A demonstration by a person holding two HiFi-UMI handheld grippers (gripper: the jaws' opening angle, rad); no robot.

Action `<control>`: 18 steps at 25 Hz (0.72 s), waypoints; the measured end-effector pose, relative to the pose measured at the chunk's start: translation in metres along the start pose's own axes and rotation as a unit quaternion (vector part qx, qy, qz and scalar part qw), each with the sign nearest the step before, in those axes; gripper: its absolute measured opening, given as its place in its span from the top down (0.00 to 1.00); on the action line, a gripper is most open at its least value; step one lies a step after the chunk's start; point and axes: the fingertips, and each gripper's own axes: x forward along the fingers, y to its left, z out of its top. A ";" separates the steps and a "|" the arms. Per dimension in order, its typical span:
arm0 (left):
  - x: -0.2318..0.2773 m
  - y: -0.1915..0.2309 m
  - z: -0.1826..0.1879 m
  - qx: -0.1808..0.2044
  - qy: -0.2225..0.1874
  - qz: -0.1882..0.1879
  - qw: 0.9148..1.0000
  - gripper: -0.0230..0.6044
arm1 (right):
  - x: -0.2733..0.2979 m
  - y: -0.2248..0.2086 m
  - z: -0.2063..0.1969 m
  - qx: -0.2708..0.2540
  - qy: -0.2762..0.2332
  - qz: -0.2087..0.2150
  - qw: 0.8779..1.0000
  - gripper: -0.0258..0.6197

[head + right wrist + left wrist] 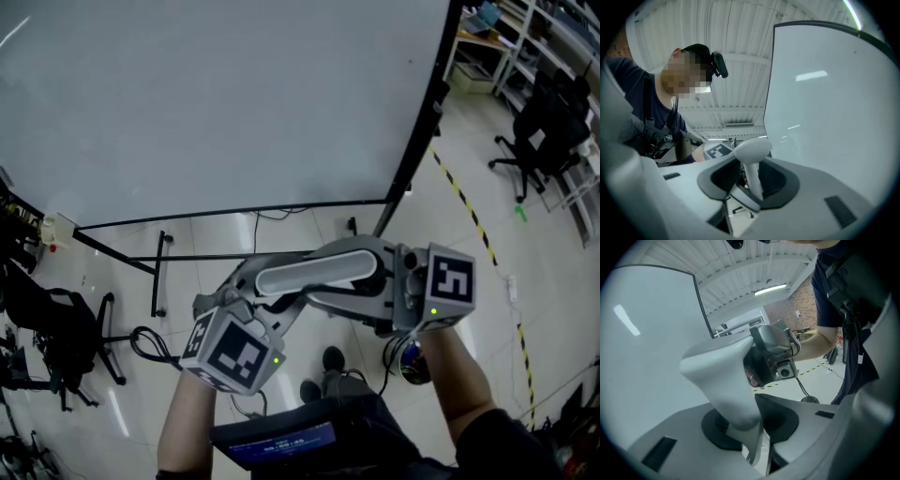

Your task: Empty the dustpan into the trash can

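Dustpan (314, 272): mid head view, over the floor (309, 230), whiteboard (234, 94) at 12 o'clock.
Left gripper (757, 432), from 7 o'clock; right gripper (751, 183), from 3 o'clock: jaws partly closed, both clamping the dustpan.
Trash can: not in view.
Risk: an uneven tilt between the two hands would likely spill the contents early.

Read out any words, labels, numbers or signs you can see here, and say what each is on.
No text can be read.
Blue screen at the person's chest: lines of writing, too blurred to read.
Marker cubes: black-and-white square patterns only, no letters.
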 end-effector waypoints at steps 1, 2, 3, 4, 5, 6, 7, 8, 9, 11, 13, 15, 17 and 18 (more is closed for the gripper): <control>0.005 0.003 -0.002 0.001 0.008 0.002 1.000 0.83 | -0.003 -0.005 -0.001 0.000 0.001 0.002 1.000 0.74; 0.011 0.007 -0.003 0.004 0.017 0.004 1.000 0.83 | -0.005 -0.012 -0.001 0.000 0.003 0.004 1.000 0.74; 0.017 0.012 -0.004 0.007 0.026 0.007 1.000 0.83 | -0.006 -0.019 0.000 -0.001 0.004 0.006 1.000 0.74; 0.022 0.017 -0.003 0.009 0.033 0.008 0.999 0.83 | -0.008 -0.025 0.002 -0.001 0.002 0.008 1.000 0.74; 0.026 0.020 -0.002 0.010 0.038 0.010 0.999 0.83 | -0.011 -0.029 0.004 0.000 -0.002 0.010 1.000 0.74; 0.028 0.022 0.000 0.010 0.041 0.011 0.999 0.83 | -0.013 -0.032 0.006 0.002 -0.008 0.012 1.000 0.74; 0.030 0.023 0.001 0.009 0.043 0.013 0.999 0.83 | -0.015 -0.034 0.008 0.004 -0.013 0.013 1.000 0.74; 0.031 0.024 0.002 0.009 0.045 0.014 0.999 0.83 | -0.016 -0.036 0.009 0.005 -0.016 0.015 1.000 0.74; 0.032 0.025 0.002 0.009 0.047 0.015 0.999 0.83 | -0.017 -0.037 0.009 0.005 -0.017 0.016 1.000 0.74; 0.031 0.026 -0.001 0.009 0.051 0.015 0.999 0.83 | -0.015 -0.037 0.007 0.000 -0.011 0.018 1.000 0.74; 0.030 0.026 -0.004 0.009 0.053 0.015 0.998 0.83 | -0.013 -0.037 0.005 -0.002 -0.006 0.017 1.000 0.74; 0.028 0.027 -0.005 0.011 0.053 0.019 0.998 0.83 | -0.012 -0.037 0.005 -0.001 -0.005 0.018 1.000 0.74; 0.027 0.025 -0.004 0.015 0.055 0.019 0.998 0.83 | -0.011 -0.036 0.006 -0.003 -0.006 0.019 1.000 0.74; 0.027 0.025 -0.004 0.017 0.057 0.020 0.998 0.82 | -0.011 -0.035 0.007 -0.006 -0.004 0.018 1.000 0.74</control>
